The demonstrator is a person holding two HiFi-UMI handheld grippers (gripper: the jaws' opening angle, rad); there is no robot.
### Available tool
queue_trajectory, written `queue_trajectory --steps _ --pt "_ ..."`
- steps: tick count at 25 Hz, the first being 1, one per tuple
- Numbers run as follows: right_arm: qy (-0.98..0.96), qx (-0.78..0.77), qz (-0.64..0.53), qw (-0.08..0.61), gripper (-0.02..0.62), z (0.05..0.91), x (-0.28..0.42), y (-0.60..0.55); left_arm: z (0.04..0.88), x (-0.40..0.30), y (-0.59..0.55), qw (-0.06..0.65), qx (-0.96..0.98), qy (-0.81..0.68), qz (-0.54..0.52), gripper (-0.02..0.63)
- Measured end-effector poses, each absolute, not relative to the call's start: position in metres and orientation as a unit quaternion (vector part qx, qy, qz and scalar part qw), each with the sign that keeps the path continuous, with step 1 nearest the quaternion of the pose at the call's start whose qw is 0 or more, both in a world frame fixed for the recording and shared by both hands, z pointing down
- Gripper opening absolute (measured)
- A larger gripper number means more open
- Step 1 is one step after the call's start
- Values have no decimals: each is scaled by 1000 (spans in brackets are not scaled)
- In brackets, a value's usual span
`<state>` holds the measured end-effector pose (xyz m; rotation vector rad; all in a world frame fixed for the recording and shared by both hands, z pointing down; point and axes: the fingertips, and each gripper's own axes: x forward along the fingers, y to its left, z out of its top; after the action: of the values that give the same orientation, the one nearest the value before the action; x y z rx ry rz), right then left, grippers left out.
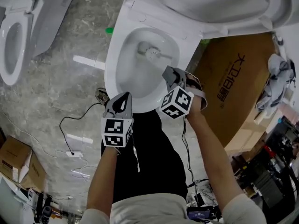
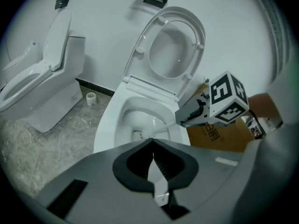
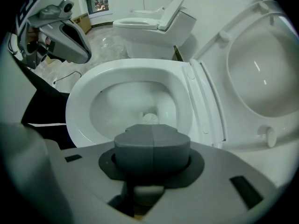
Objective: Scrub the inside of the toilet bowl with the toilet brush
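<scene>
Toilet bowl (image 1: 114, 73) sat upper centre of the head view. Right gripper (image 1: 168, 73) hung over its lower-right rim, clamped on the toilet brush (image 1: 150, 53) handle. The handle ran up-left from the jaws, bristle head deep in the bowl. Left gripper (image 1: 124, 97) was pinched together on nothing at the lower-left rim. Scrubbing looked like right-hand work.

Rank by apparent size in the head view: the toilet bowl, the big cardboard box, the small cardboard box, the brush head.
1. toilet bowl and big cardboard box: too alike to rank.
2. small cardboard box, partly cut off by the picture's edge.
3. brush head, smallest.
</scene>
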<state>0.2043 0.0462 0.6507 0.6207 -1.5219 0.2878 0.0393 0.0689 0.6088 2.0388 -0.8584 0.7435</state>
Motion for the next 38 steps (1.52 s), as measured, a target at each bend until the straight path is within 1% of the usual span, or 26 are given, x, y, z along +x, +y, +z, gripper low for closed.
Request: queue_trajectory --steps 5,10,15,18,22,29,32,38 --pt "-676 278 151 666 144 658 184 76 608 32 79 385 810 -322 303 9" --pt "-676 280 165 661 144 664 148 99 606 13 84 381 811 -319 309 9" --pt "-686 277 152 655 144 659 112 94 600 -10 82 380 809 -326 309 9" --pt "-689 273 139 656 144 658 103 80 594 -20 77 380 807 -335 304 9" --pt "-683 291 153 652 144 660 110 56 584 -33 67 375 808 -345 297 9" --pt "-666 367 195 620 144 645 142 21 583 -53 63 382 800 -356 297 9" --pt "-660 395 217 602 144 639 153 16 579 -50 60 377 805 -349 296 9" --pt "-632 439 243 590 144 629 168 27 568 -49 51 362 819 -334 294 9"
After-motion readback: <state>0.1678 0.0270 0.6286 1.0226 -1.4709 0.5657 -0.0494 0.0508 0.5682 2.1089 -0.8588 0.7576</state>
